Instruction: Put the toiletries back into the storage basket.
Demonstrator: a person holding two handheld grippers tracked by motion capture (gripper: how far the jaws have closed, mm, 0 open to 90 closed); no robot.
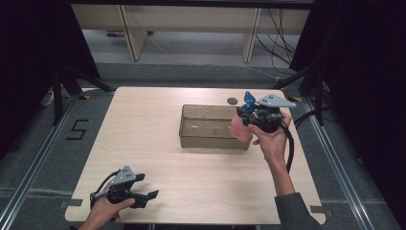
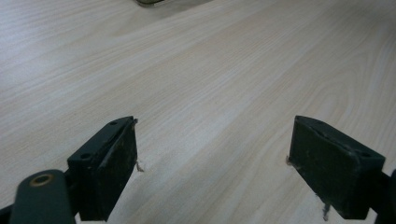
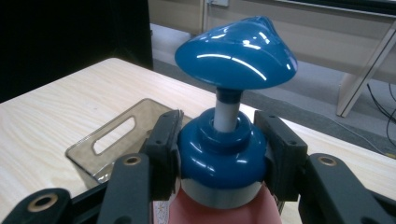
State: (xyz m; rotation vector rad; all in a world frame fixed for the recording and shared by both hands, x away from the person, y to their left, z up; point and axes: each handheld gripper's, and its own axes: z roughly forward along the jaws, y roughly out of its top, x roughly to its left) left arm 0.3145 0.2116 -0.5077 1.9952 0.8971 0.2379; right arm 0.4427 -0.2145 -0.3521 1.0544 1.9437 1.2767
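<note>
A pink pump bottle (image 1: 238, 128) with a blue pump head (image 3: 236, 49) hangs over the right end of a smoky clear plastic bin (image 1: 211, 126). My right gripper (image 1: 249, 115) is shut on the bottle's blue collar (image 3: 219, 154), one black jaw on each side of it. The bottle stands upright in the grip, above the bin's right rim. My left gripper (image 1: 146, 196) rests near the table's front left edge, held by a hand. In the left gripper view its two black jaws stand wide apart with bare wood between them (image 2: 212, 158).
The light wooden table (image 1: 143, 134) carries the bin at its middle right. A small dark round mark (image 1: 232, 100) lies behind the bin. Beyond the table are floor, shelf legs and cables. Black curtains flank both sides.
</note>
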